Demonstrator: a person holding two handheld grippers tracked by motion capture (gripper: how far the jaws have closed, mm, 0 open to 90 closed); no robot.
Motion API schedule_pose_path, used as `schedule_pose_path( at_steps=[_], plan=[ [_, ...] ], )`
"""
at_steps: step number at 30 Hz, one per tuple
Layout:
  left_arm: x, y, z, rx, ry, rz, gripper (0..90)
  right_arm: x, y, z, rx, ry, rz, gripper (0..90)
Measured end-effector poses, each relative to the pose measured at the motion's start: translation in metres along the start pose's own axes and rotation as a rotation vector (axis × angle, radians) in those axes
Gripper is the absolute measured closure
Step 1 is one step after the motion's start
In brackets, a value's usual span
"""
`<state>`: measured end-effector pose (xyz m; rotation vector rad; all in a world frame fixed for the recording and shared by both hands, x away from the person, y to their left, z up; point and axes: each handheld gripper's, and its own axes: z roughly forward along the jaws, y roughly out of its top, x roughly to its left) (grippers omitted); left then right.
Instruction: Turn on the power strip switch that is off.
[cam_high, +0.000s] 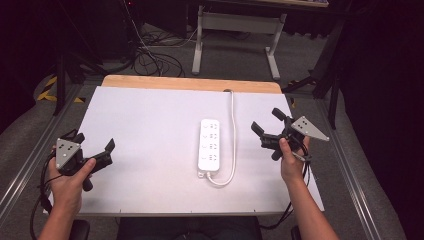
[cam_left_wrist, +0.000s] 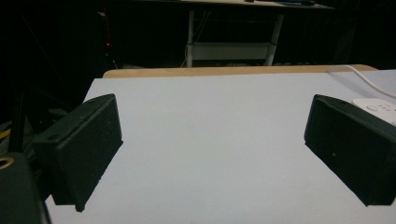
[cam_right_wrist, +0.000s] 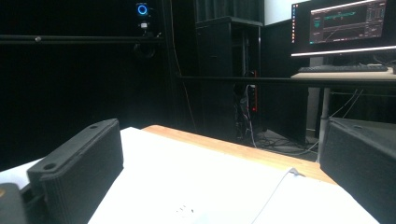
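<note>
White power strip (cam_high: 209, 144) lies flat mid-surface (cam_high: 150, 120), slightly right of centre, white cord (cam_high: 232, 130) running along its right side to far edge. Left hand-held gripper (cam_high: 95, 148) near front-left corner, jaws spread wide, empty. Right hand-held gripper (cam_high: 266, 125) just right of strip, jaws apart, empty, raised above surface.

High cam overhead, facing fwd; claw cams low, sharing table (cam_high: 150, 130).
</note>
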<state>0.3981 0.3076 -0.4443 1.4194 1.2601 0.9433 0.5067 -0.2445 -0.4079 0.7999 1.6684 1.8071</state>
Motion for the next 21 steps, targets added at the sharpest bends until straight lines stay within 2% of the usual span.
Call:
schedule_pose_path(
  at_steps=[21],
  plan=[
    [-0.0002,0.0001,0.0011,0.007,-0.004,0.004,4.3,-0.0004,-0.0013,0.0007,0.013,-0.010,-0.011,0.3]
  ],
)
